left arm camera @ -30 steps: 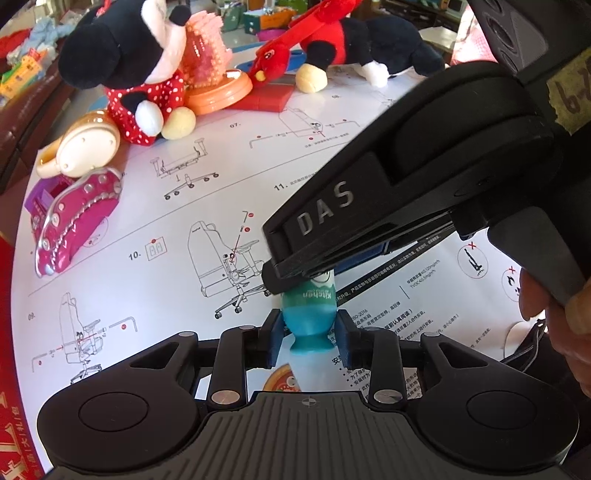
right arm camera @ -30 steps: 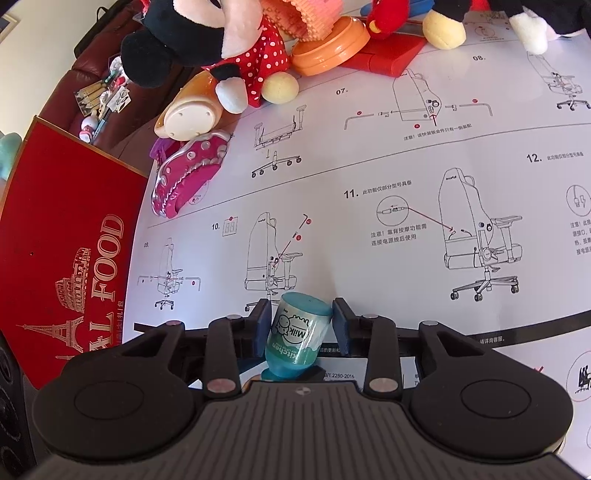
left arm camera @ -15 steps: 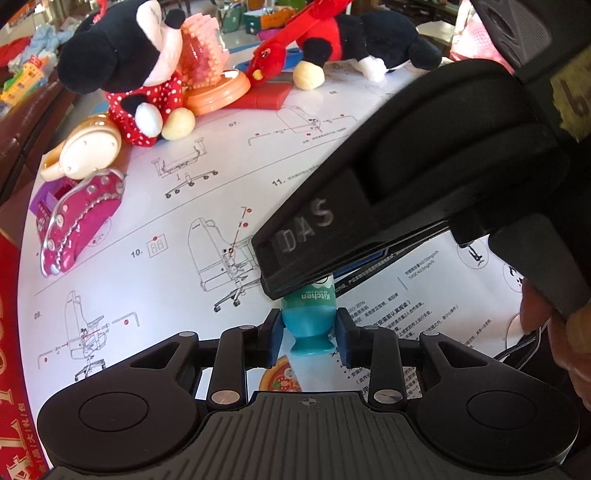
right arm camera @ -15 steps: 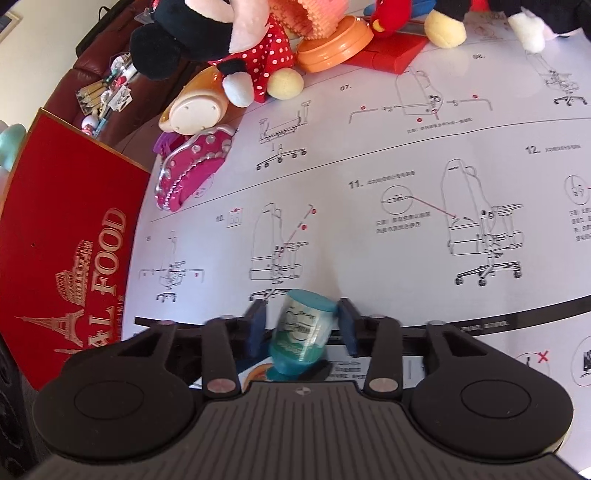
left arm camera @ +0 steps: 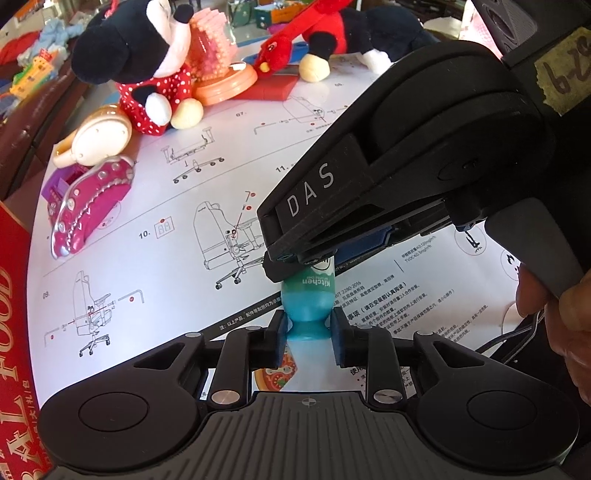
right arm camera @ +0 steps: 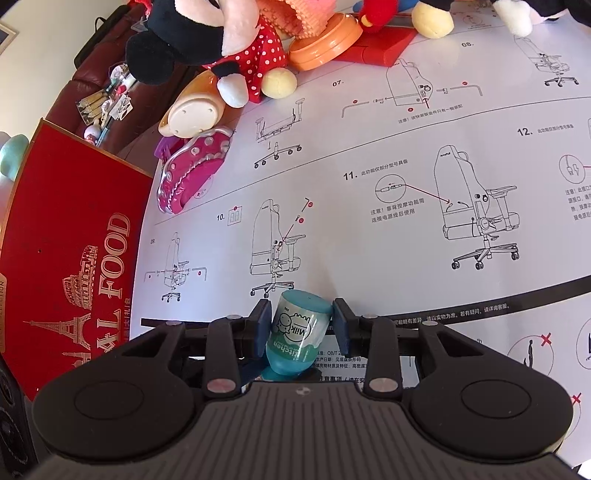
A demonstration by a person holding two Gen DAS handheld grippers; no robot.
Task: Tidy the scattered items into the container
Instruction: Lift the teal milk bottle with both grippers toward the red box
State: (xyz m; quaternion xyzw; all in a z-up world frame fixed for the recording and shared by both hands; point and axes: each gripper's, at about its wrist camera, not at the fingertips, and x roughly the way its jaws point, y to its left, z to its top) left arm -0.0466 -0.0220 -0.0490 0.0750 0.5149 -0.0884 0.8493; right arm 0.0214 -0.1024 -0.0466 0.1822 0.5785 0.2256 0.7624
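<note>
Toys on your counter (right arm camera: 369, 236) count out like this: one teal toy milk bottle (left arm camera: 309, 295), two black plush mice, one pink shoe (left arm camera: 88, 210), one cream clock-like toy (left arm camera: 99, 136), one orange-based pink block figure (left arm camera: 218, 70) and one red plush (left arm camera: 291, 37). One red box (right arm camera: 70, 258) printed with gold letters sits at nine o'clock in the right wrist view.

You have two hand-held grippers on that single bottle. Your left hand-held gripper (left arm camera: 308, 334) has its jaws closing, blue pads pressing the bottle's narrow waist. Your right hand-held gripper (right arm camera: 302, 325) pinches the labelled upper body, bottle tilted between its pads. In the left wrist view the right tool's black body crosses from three o'clock towards the centre, hiding the bottle's top and much of the counter behind; your hand (left arm camera: 554, 295) shows at four o'clock.

A chair assembly sheet (right arm camera: 424, 155) covers the counter. The polka-dot mouse (left arm camera: 147, 62) sits at eleven o'clock beside the clock toy and shoe; the other mouse (left arm camera: 369, 29) lies at twelve to one o'clock. All are well apart from the bottle.
</note>
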